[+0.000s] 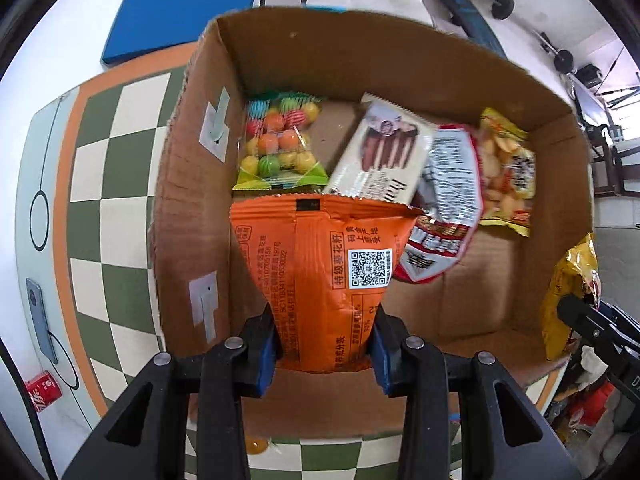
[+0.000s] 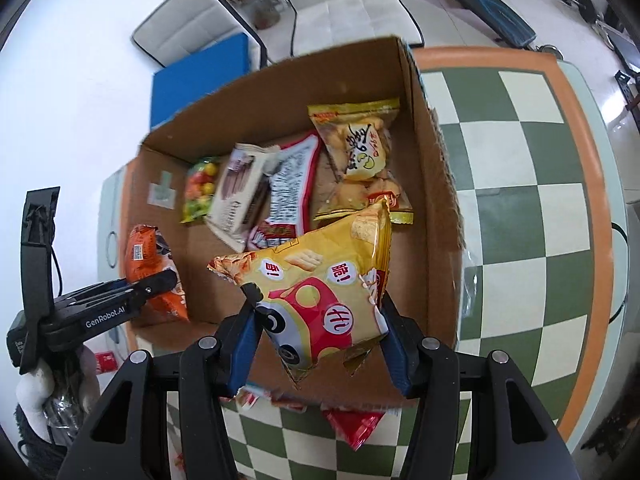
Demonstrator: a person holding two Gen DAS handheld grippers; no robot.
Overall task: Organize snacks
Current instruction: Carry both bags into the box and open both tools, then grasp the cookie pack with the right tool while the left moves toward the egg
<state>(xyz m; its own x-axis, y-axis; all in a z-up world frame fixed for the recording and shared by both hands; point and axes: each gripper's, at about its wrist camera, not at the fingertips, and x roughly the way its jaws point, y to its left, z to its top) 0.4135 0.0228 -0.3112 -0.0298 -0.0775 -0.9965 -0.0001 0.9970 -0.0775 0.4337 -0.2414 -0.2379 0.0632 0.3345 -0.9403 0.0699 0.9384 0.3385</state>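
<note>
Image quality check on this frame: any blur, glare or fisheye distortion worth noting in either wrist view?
Left wrist view: the orange packet is sharp, its QR code crisp; the cardboard box bows outward and corners vignette black. Right wrist view: the yellow chip bag is sharp with mild sheen; the checkered tablecloth curves strongly; the floor is overexposed.

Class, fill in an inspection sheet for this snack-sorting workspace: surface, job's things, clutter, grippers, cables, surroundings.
Surface: checkered tablecloth, green and cream, orange border.
Job's things: cardboard box holding candy bag, biscuit-stick pack, red-and-white packet, yellow snack bag; red packet outside on the cloth.
Clutter: red can beside the cloth.
Grippers: left gripper shut on orange packet; right gripper shut on yellow chip bag, both above the box.
Cables: thin black cable by the left gripper.
Surroundings: blue mat, white chair.
</note>
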